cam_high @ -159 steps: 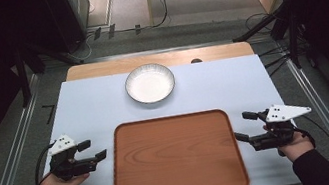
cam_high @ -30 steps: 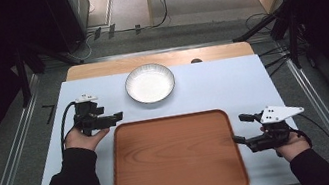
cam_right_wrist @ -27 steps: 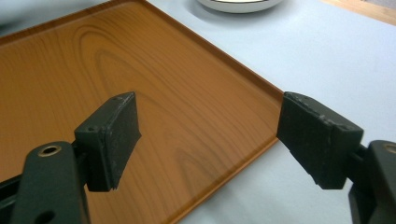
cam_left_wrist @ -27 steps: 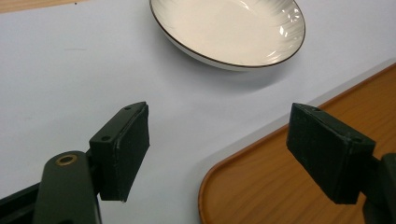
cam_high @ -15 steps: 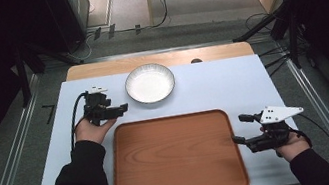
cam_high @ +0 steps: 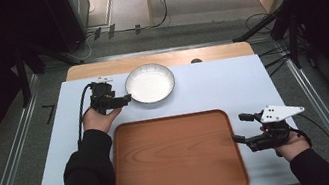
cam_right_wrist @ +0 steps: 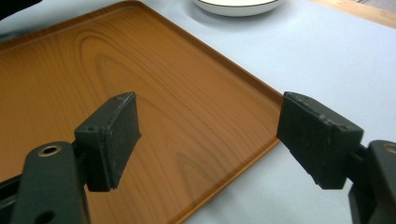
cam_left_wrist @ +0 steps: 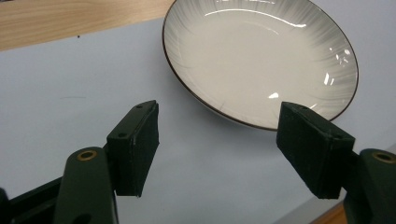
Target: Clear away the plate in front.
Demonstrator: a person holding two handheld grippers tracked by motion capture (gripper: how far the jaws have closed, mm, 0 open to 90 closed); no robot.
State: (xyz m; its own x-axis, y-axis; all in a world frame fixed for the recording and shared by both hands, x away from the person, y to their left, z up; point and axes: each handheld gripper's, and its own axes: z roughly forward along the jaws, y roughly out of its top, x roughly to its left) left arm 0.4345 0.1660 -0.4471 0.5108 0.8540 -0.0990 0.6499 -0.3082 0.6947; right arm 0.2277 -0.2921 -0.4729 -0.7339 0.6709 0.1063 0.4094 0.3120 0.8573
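- The desk (cam_high: pixel 232 86) carries a wooden tray (cam_high: pixel 176 159) at its near middle.
- The plate (cam_high: pixel 150 83) sits at the tray's 12 o'clock, apart from it.
- Left claw (cam_high: pixel 122 99), jaws apart, is nearer, with the plate at its 3 o'clock, just beside.
- Right claw (cam_high: pixel 237 129) gapes at the tray's right edge.

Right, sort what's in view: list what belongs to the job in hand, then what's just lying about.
In the job:
- white plate, empty
- left gripper, open, jaws just short of the plate's rim
- wooden tray, empty, likely where the plate goes
- right gripper, open, at the tray's right edge

Lying about:
- cables on the floor beyond the table
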